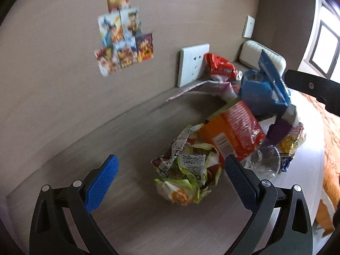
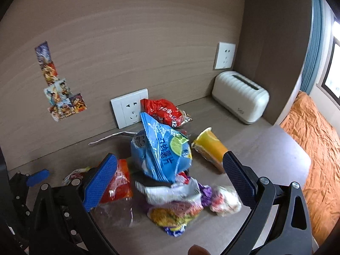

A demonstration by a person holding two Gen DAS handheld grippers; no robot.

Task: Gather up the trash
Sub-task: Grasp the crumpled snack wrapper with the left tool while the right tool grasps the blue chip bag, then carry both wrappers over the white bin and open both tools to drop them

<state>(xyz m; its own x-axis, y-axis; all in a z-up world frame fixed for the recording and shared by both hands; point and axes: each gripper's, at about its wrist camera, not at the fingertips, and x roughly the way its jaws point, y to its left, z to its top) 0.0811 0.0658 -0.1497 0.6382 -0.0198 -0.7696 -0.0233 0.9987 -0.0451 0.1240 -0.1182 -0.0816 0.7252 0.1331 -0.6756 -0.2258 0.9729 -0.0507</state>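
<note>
A heap of snack wrappers lies on the brown desk (image 1: 131, 223). In the left wrist view a crumpled green and white wrapper (image 1: 187, 176) lies nearest, with an orange bag (image 1: 231, 133) and a blue bag (image 1: 263, 89) behind it. My left gripper (image 1: 172, 170) is open and empty, its jaws either side of the crumpled wrapper. In the right wrist view the blue bag (image 2: 163, 150) stands over a white and yellow pile (image 2: 180, 204). My right gripper (image 2: 170, 167) is open and empty, straddling that pile.
A red bag (image 2: 163, 110) leans on a wall socket (image 2: 125, 108). An orange-yellow wrapper (image 2: 210, 146) lies to the right. A white ribbed box (image 2: 240, 95) stands in the back corner. Stickers (image 1: 123, 42) are on the wall. An orange bedspread (image 2: 314, 148) lies beyond the desk's right edge.
</note>
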